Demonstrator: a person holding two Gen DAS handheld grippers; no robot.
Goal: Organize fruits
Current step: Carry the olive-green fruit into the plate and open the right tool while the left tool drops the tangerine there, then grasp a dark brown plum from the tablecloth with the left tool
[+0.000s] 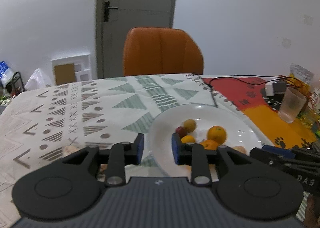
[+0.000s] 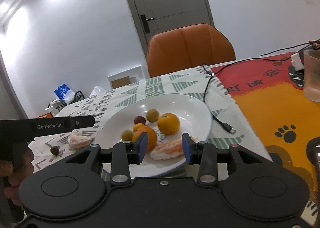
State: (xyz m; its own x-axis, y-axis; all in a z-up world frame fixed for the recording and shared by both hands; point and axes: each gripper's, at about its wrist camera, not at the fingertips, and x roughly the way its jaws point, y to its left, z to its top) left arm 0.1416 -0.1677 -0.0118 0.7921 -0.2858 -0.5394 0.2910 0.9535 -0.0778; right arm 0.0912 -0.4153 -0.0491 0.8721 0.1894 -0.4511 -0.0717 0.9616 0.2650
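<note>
Mid-sort: plate [image 2: 200,107] on worktop [image 2: 260,107] holding most fruit, peeled segment [image 2: 79,141] and dark berry [image 2: 54,150] left outside at nine o'clock; left claw [image 1: 157,149] narrowly parted, empty; right claw [image 2: 165,147] likewise, gripping nothing; next, probably collecting the strays.

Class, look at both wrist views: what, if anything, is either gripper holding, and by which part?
Nothing is held. The left gripper and the right gripper both stand open over the white plate, pads pressing on no fruit.

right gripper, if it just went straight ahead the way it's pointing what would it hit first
Most likely the peeled citrus piece lying on the white plate, just ahead between the open right gripper fingers; depth is hard to judge.
</note>
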